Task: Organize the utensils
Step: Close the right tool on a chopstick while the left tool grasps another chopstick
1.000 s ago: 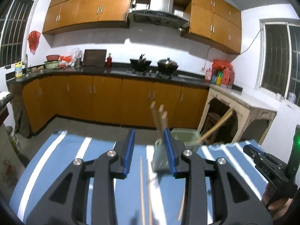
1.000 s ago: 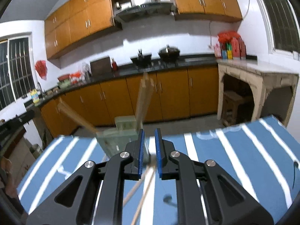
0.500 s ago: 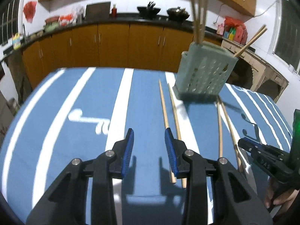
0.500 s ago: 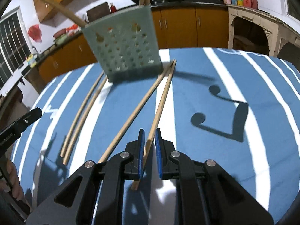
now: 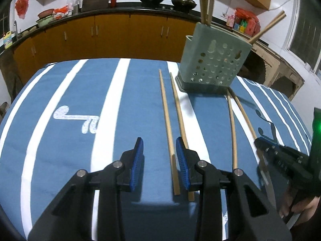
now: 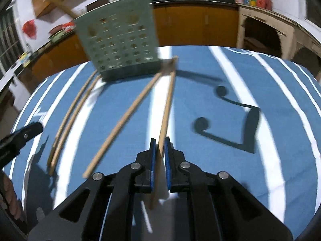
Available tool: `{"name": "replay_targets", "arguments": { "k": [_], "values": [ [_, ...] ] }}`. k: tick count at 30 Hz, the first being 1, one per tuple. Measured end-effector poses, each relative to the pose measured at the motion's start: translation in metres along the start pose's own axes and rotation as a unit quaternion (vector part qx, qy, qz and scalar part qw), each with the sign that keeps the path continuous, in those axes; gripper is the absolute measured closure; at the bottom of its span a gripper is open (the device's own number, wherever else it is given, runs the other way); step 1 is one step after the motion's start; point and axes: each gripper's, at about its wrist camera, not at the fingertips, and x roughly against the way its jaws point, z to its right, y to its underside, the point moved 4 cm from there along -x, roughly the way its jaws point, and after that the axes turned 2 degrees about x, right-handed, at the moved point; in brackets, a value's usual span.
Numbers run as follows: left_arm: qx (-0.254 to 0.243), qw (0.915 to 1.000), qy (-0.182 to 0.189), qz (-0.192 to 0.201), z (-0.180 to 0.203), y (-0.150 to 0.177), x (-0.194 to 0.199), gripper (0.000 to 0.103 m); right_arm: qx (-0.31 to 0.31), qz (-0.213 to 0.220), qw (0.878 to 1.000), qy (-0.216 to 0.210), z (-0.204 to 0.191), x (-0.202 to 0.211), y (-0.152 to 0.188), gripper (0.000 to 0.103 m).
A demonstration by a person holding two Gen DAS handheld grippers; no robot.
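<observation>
- The right gripper [image 6: 158, 146] pinches one long wooden chopstick [image 6: 167, 104] lying on the blue striped cloth [image 6: 250, 76].
- The left gripper [image 5: 159, 153] is partly open, holding nothing.
- The stick might slip, since it is pinched near its end.

tablecloth [image 5: 140, 110]: blue, white stripes, dark music notes at 3 o'clock | holder [image 5: 214, 64]: pale green, round holes, dark base | chopsticks [image 5: 166, 110]: tan wood | gripper pads [image 5: 138, 160]: blue | cabinets [image 5: 112, 34]: orange-brown
</observation>
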Motion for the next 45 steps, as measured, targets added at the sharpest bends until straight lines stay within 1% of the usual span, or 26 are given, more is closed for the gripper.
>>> {"name": "replay_targets", "arguments": {
  "k": [3,6,8,13,16,18,22,25,29,42,45],
  "values": [
    [-0.006,0.9999,0.005,-0.007,0.004,0.000,-0.006,0.074,-0.039,0.002,0.999,0.021,0.031,0.003,-0.003,0.096],
    [-0.016,0.9997,0.007,-0.014,0.008,0.001,-0.012,0.076,-0.057,0.002,0.998,0.027,0.049,0.006,-0.003,0.096],
    [-0.026,0.9994,0.006,-0.021,0.012,0.002,-0.017,0.077,-0.055,0.003,0.998,0.028,0.052,0.007,-0.001,0.096],
    [-0.037,0.9982,-0.010,-0.045,0.016,0.009,-0.032,0.088,-0.042,0.004,0.999,0.027,0.048,0.007,0.000,0.096],
    [-0.046,0.9979,-0.023,-0.039,0.016,0.010,-0.034,0.095,-0.035,0.003,0.999,0.022,0.045,0.007,0.000,0.096],
    [-0.038,0.9982,-0.029,-0.036,0.011,0.009,-0.034,0.095,-0.033,0.003,0.999,0.022,0.043,0.006,-0.001,0.096],
    [-0.002,0.9980,-0.056,-0.030,-0.013,0.002,-0.035,0.095,-0.034,0.004,0.999,0.020,0.045,0.007,-0.001,0.096],
    [0.014,0.9979,-0.055,-0.030,-0.025,-0.001,-0.033,0.095,-0.030,0.005,0.999,0.023,0.043,0.007,-0.001,0.096],
    [0.003,0.9982,-0.055,-0.024,-0.025,0.002,-0.031,0.094,-0.030,0.004,0.999,0.022,0.043,0.006,-0.001,0.095],
    [0.004,0.9983,-0.053,-0.025,-0.025,0.003,-0.030,0.092,-0.028,0.004,0.999,0.024,0.041,0.006,-0.001,0.095],
    [-0.010,0.9978,-0.061,-0.026,-0.022,0.006,-0.028,0.091,-0.015,0.002,0.999,0.029,0.038,0.009,0.004,0.095]
  ]
}}
